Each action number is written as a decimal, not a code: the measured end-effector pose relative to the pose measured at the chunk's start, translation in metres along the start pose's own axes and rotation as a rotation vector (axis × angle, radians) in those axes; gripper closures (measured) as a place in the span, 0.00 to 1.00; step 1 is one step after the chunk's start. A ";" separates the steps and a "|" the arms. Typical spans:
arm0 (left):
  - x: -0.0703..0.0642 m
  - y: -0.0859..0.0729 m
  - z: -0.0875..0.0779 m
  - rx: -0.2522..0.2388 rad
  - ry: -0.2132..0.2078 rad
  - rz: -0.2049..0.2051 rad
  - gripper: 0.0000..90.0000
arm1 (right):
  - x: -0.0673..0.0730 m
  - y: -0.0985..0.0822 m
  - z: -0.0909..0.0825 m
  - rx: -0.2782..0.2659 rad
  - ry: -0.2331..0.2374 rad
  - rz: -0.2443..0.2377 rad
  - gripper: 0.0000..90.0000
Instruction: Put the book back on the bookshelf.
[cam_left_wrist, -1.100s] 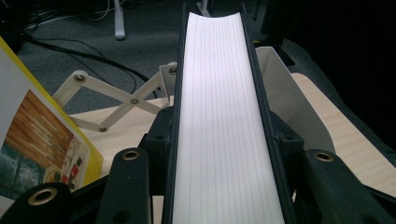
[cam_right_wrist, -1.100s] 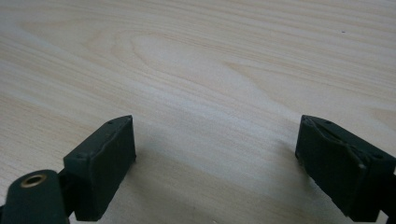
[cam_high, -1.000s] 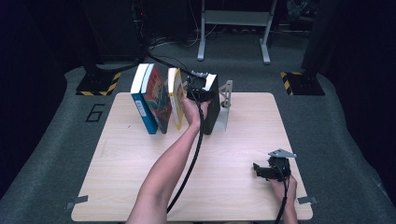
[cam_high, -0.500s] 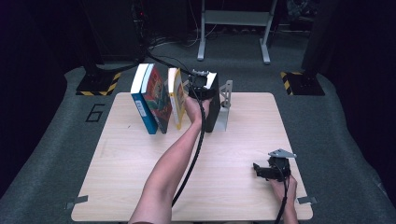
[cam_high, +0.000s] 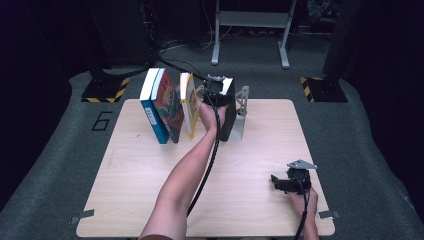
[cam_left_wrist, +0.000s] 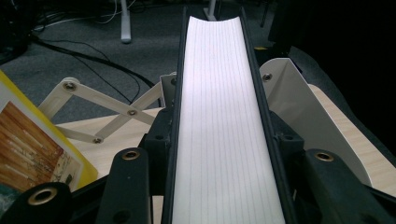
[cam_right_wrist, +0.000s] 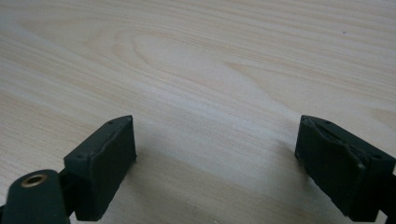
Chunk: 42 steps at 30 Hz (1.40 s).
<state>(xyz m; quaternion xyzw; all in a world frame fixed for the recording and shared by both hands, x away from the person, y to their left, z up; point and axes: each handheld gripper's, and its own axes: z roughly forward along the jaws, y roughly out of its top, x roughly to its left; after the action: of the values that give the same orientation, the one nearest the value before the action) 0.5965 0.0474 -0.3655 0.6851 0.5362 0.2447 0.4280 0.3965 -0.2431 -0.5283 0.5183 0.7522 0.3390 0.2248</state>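
Desk (cam_high: 250, 165): light wood, person's forearms in from near edge.

Item 1 – black book (cam_high: 229, 112): upright at far side of desk, pages' edge up, just beside white metal bookend (cam_high: 242, 112) on its right. Left tongs (cam_high: 216, 92) clamped on its top; in left gripper view the white page block (cam_left_wrist: 224, 140) runs between both jaws, black covers pressed by pads.

Item 2 – yellow book (cam_high: 188, 102): upright, slightly tilted, just left of black book w/ a gap between; cover also seen at lower left of left gripper view (cam_left_wrist: 37, 149).

Item 3 – red-cover book (cam_high: 167, 107) & blue book (cam_high: 152, 107): leaning together, left of yellow one.

Right tongs (cam_high: 276, 181): near right front corner of desk, well apart from books, jaws wide, nothing between; bare wood under them in right gripper view (cam_right_wrist: 215, 154).
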 end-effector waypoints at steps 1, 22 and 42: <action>0.001 0.000 0.001 0.000 0.002 -0.007 0.60 | 0.000 0.000 0.000 0.000 0.000 0.000 0.13; 0.009 0.004 -0.011 0.062 -0.077 0.022 0.40 | 0.000 0.000 0.000 0.002 -0.004 -0.003 0.13; 0.027 -0.015 -0.066 0.074 -0.174 0.110 0.17 | 0.001 0.000 0.000 0.000 -0.009 0.005 0.13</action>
<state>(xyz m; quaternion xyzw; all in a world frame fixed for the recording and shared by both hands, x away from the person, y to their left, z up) 0.5443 0.0956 -0.3474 0.7475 0.4672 0.1874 0.4334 0.3961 -0.2420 -0.5284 0.5216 0.7499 0.3374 0.2274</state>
